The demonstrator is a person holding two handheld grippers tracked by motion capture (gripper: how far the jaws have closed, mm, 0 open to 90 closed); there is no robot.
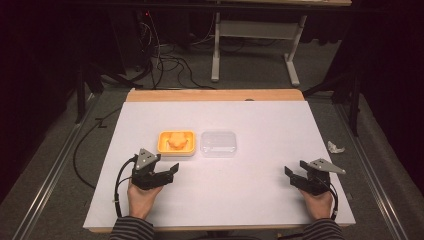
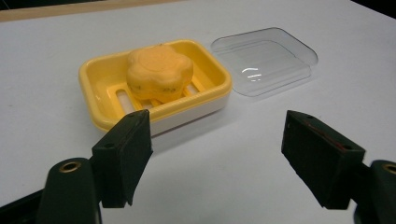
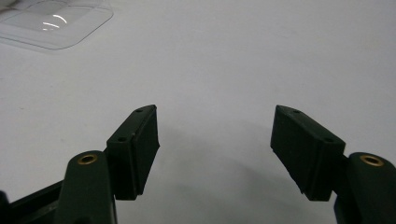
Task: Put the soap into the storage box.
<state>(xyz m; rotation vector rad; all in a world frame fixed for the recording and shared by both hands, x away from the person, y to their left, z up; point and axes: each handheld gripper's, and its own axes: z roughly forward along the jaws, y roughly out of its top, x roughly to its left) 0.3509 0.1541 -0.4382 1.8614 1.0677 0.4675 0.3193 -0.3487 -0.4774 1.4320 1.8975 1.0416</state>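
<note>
Dim room, cables snaking across the grey floor behind, and up front a white table (image 1: 260, 120) with a wooden edge along its far side. On it, just left of centre, sits a yellow soap dish (image 1: 176, 143), and right beside it, to its right, a clear lid (image 1: 218, 143) lying flat on the table, the two side by side and close to touching; whether they meet I cannot tell.

The left gripper (image 1: 165, 176) hovers just on the near side of the dish, jaws wide apart, nothing between them. From the left gripper view the dish (image 2: 100, 77) lies just beyond the left jaw's tip and slightly left of the gap, while the lid (image 2: 266, 60) sits farther off, above the open space between the jaws. In the dish rests an orange soap (image 2: 159, 72), a lobed, flower-like lump, lying on the slotted floor, roughly centred.

The dish is a rounded rectangle with its long axis running left to right across the table in the high view; the lid's long axis runs the same way, parallel to it. In the left gripper view both appear turned on a slant.

The right gripper (image 1: 296, 177) is well apart from all this, near the right edge of the table, jaws also spread wide and empty. In the right gripper view the lid (image 3: 51, 23) peeks in at the top left corner, far from the jaws.

No brand, label or lettering can be read on dish, soap or lid.
</note>
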